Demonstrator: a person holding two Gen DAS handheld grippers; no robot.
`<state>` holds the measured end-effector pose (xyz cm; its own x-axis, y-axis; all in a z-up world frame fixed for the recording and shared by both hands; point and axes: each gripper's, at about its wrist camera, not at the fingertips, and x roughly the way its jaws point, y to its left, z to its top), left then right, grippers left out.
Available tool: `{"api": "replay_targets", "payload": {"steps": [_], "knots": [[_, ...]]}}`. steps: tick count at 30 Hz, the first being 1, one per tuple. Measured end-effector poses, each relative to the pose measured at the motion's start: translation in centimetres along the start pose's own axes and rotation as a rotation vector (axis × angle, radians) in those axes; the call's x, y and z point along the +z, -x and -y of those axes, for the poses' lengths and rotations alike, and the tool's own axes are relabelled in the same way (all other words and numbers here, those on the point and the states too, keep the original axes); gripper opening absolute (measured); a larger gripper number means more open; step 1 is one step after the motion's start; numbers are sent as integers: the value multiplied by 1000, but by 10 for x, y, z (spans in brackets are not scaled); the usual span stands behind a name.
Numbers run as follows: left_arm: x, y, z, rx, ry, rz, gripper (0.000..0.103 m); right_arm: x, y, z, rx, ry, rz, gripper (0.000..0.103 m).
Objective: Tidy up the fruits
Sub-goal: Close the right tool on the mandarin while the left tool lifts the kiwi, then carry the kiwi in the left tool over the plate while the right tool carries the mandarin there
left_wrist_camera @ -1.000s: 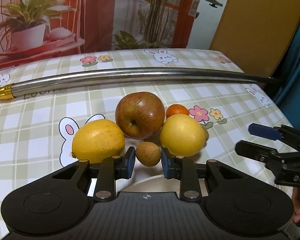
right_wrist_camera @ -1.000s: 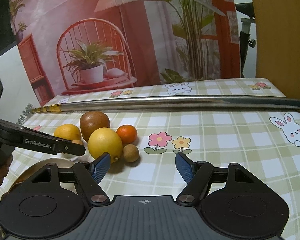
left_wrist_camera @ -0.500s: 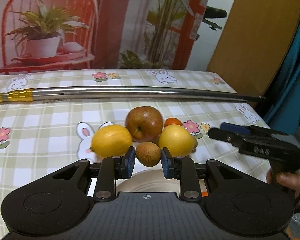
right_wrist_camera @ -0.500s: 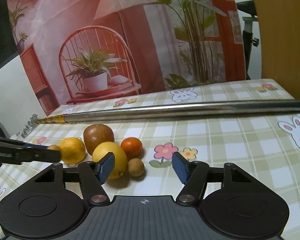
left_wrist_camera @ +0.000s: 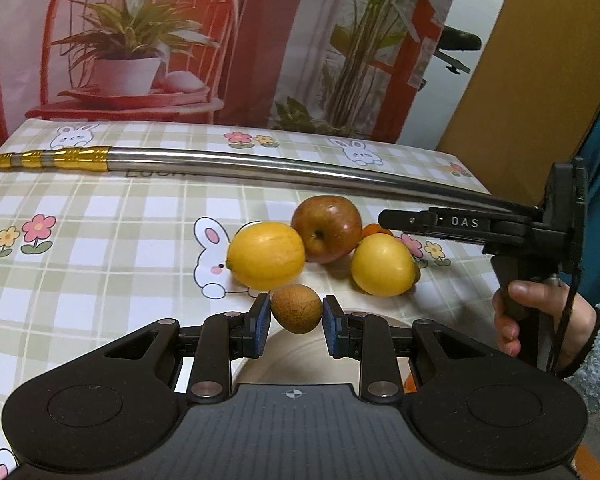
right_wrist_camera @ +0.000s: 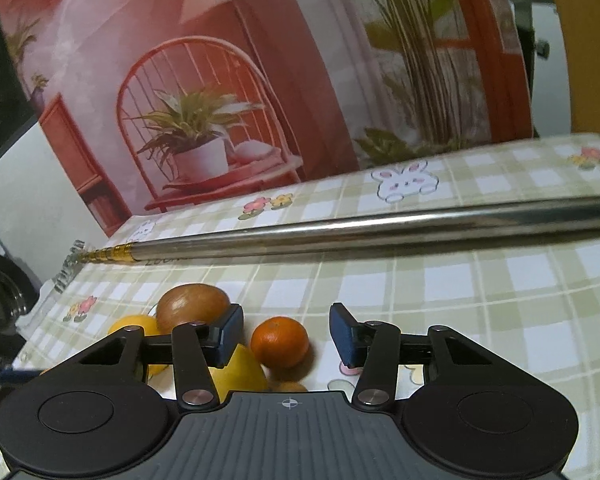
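My left gripper (left_wrist_camera: 296,322) is shut on a small brown fruit (left_wrist_camera: 296,308) and holds it above a cream plate (left_wrist_camera: 300,360) at the table's near edge. Beyond it lie two lemons (left_wrist_camera: 266,254) (left_wrist_camera: 382,264), a red apple (left_wrist_camera: 326,228) and a small orange (left_wrist_camera: 376,230) partly hidden behind them. My right gripper (right_wrist_camera: 286,338) is open, its pads on either side of the orange (right_wrist_camera: 280,342), apart from it. The apple (right_wrist_camera: 192,306), a lemon (right_wrist_camera: 236,372) and a second lemon (right_wrist_camera: 134,326) lie to its left. The right gripper also shows at the right of the left wrist view (left_wrist_camera: 460,222).
A long steel pole (left_wrist_camera: 260,168) with a gold end lies across the checked tablecloth behind the fruit; it also shows in the right wrist view (right_wrist_camera: 360,232). A printed backdrop stands behind the table. The table's right edge is near the hand.
My left gripper has lifted the brown fruit back from the pile over the plate. My right gripper has moved left and down and narrowed around the orange.
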<state>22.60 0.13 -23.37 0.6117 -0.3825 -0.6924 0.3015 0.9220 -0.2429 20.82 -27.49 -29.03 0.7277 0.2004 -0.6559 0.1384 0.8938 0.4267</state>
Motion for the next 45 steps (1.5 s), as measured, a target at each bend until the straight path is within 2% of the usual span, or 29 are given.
{"api": "replay_targets", "payload": {"steps": [7, 10, 12, 20, 26, 34, 45], "knots": [[-3, 1, -1, -5, 7, 3, 30, -1, -21, 6, 12, -79, -74, 44], [-5, 1, 0, -6, 7, 2, 30, -3, -24, 11, 26, -130, -83, 40], [-7, 2, 0, -6, 7, 0, 30, -4, -24, 13, 47, -161, -89, 33], [-9, 3, -2, -8, 3, -7, 30, -6, -8, 18, 23, -213, -33, 32], [-14, 3, -3, -19, 8, -20, 30, -8, 16, 19, 14, -191, 19, 32], [-19, 3, -10, -41, 27, -47, 30, -17, 53, -8, 23, -80, 63, 32], [-23, -1, -11, -43, 30, -80, 30, -46, 74, -51, 81, 6, 4, 32]]}}
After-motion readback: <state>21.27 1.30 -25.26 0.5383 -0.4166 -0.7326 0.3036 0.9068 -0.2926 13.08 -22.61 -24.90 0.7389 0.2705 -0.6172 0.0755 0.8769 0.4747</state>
